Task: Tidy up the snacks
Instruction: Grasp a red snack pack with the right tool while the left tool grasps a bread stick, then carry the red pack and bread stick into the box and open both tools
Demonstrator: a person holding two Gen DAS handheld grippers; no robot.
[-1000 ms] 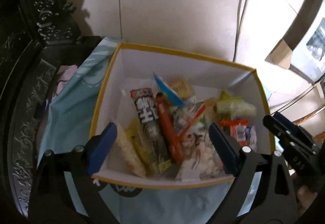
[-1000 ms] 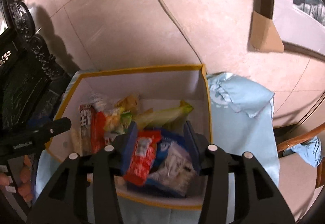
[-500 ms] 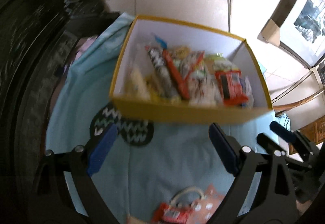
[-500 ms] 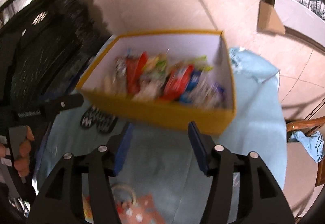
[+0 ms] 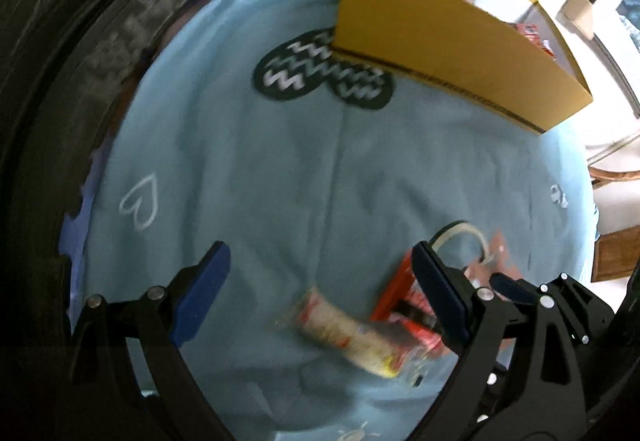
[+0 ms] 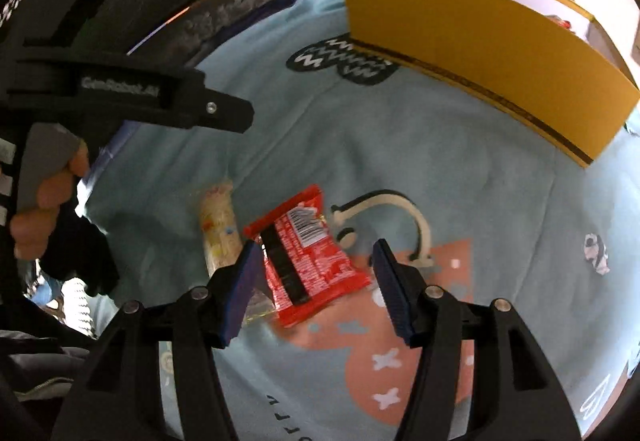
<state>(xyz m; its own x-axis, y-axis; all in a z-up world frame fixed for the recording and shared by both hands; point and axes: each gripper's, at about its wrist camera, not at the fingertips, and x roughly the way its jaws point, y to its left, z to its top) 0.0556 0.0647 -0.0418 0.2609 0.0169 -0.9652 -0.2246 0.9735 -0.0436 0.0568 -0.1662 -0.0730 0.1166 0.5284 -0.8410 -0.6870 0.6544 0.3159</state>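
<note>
- Snacks: red packet (image 6: 310, 257) and pale tube (image 6: 218, 229) on blue cloth (image 6: 460, 177)
- Yellow box (image 6: 480, 37) far right
- Right claw (image 6: 316, 287) released, straddling packet
- Left claw (image 5: 320, 293) released

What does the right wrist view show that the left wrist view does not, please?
Only the right wrist view shows a hand gripping the left hand-held gripper's handle, and the barcode on the red packet. Only the left wrist view shows a white heart outline on the blue cloth. Both show the yellow box of snacks, the red packet, a pale snack tube and the zigzag print.
</note>
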